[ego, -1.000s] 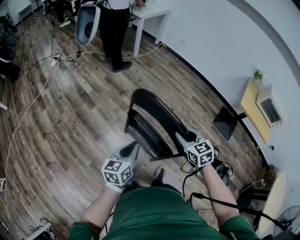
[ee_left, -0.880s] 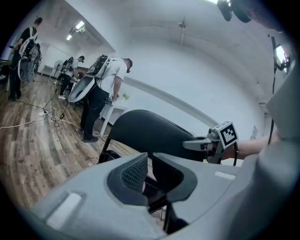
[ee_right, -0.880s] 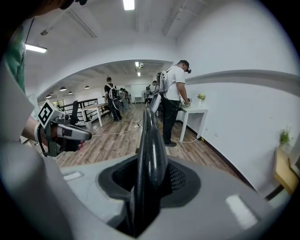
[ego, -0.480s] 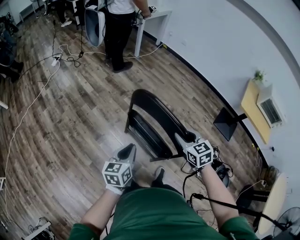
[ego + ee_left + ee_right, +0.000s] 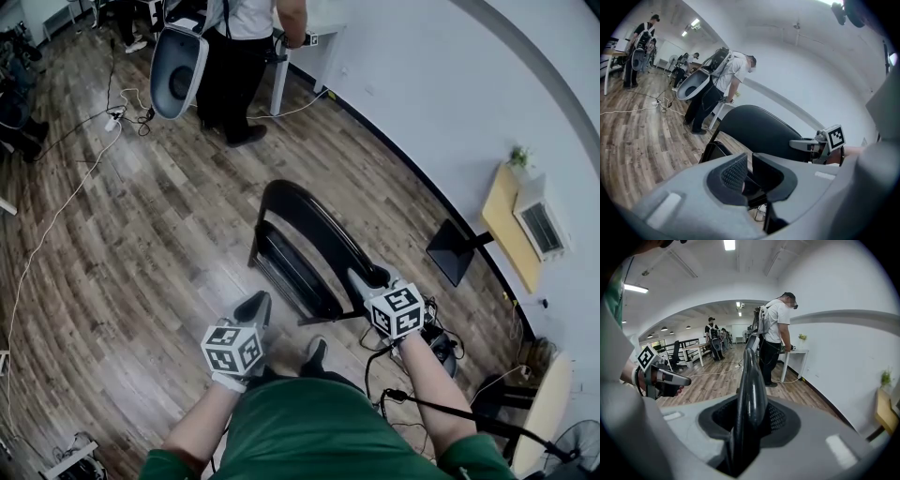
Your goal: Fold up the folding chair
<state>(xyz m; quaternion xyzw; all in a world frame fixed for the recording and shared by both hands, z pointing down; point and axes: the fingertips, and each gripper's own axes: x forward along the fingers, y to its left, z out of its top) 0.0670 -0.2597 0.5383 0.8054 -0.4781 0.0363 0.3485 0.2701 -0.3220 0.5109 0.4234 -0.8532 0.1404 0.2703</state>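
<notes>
The black folding chair (image 5: 314,234) stands on the wood floor in front of me, its curved backrest (image 5: 751,376) nearest my right hand. My right gripper (image 5: 362,278) is shut on the backrest's edge, which runs up between its jaws (image 5: 750,420). My left gripper (image 5: 258,306) hovers at the chair's left near the seat. Its jaws are shut with nothing between them (image 5: 749,171). The left gripper view shows the chair back (image 5: 759,131) and the right gripper (image 5: 811,145) beyond it.
A person (image 5: 239,66) carrying a white pod-shaped thing (image 5: 176,67) stands by a white table (image 5: 314,28) at the back. Cables (image 5: 56,216) trail over the floor at left. A black stand (image 5: 450,248) and cords (image 5: 436,337) lie by the right wall.
My left gripper has rolled slightly and barely shifted. The right gripper and chair are as before. The person at the back has turned, swinging the white pod to the left.
</notes>
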